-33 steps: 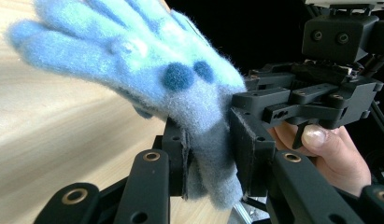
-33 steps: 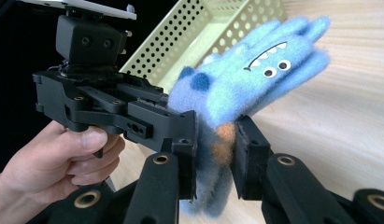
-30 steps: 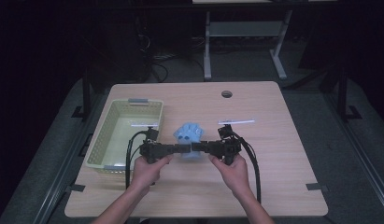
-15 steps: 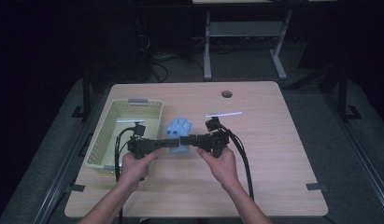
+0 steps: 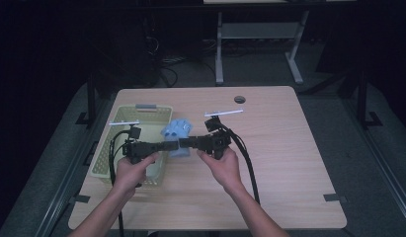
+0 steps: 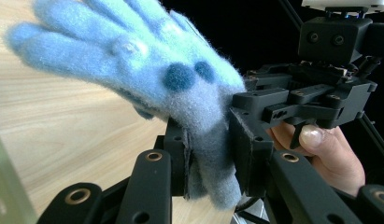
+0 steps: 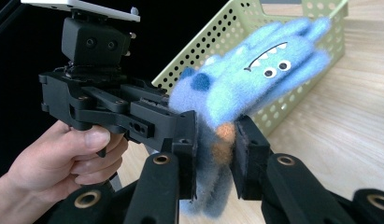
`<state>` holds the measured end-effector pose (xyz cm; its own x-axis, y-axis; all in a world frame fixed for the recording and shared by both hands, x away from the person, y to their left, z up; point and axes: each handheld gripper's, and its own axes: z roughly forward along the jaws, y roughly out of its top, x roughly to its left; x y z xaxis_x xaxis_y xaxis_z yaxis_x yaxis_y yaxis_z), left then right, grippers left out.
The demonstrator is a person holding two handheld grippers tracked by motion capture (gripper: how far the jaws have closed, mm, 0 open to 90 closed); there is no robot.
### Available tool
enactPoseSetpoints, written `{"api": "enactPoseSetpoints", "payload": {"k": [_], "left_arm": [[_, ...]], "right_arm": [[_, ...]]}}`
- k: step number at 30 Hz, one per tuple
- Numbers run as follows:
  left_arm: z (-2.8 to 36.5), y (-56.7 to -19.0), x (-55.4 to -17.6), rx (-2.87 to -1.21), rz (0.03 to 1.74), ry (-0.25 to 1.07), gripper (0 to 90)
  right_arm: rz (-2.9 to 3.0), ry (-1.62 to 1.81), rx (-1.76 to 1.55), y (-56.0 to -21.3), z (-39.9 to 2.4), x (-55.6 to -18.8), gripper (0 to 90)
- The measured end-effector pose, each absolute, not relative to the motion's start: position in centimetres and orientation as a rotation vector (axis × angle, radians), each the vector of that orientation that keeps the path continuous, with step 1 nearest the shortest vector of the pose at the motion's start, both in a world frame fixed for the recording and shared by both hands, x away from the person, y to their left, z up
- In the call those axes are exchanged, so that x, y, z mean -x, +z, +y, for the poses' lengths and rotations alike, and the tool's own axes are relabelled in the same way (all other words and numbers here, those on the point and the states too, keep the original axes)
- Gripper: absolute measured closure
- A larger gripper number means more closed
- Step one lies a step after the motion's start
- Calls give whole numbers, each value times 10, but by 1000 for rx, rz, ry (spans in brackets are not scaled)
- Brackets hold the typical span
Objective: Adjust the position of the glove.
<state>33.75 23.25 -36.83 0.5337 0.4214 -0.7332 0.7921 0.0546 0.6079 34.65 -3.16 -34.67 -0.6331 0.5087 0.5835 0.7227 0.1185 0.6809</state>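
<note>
Now both grippers hold one soft toy together. The blue fuzzy monster hangs between them, up off the wooden table. The left gripper has its two black jaws squeezed on one end of the toy's body. The right gripper has its jaws squeezed on the toy too, by an orange patch. In the right gripper view you can see the toy's white eyes and its toothy mouth.

In the high view the left gripper and the right gripper point at each other, tip to tip, with the toy in the middle. The toy is just to the right of the green basket, close by its right wall. The basket sits on the left side of the table.

What has changed? A second ago both hands and the toy were more to the right, out over the middle of the table. Since then both hands have slid left together, and the toy has come along with them. The left hand is now over the near part of the basket. The right hand is over bare table.

It looks like the toy is going into the basket. It is not in yet. A little more to the left, and then both grippers could let go.
</note>
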Motion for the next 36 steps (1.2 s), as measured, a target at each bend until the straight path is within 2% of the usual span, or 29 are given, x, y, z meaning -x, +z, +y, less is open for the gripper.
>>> {"api": "enactPoseSetpoints", "payload": {"k": [15, 36], "left_arm": [[265, -353, -342, -1546, 1082, -356, 695], [306, -347, -347, -1544, 1119, -321, 698]], "right_arm": [[-2197, -1527, 1169, -330, 1, -359, 737], [-2221, -1506, 1104, -327, 45, -377, 737]]}}
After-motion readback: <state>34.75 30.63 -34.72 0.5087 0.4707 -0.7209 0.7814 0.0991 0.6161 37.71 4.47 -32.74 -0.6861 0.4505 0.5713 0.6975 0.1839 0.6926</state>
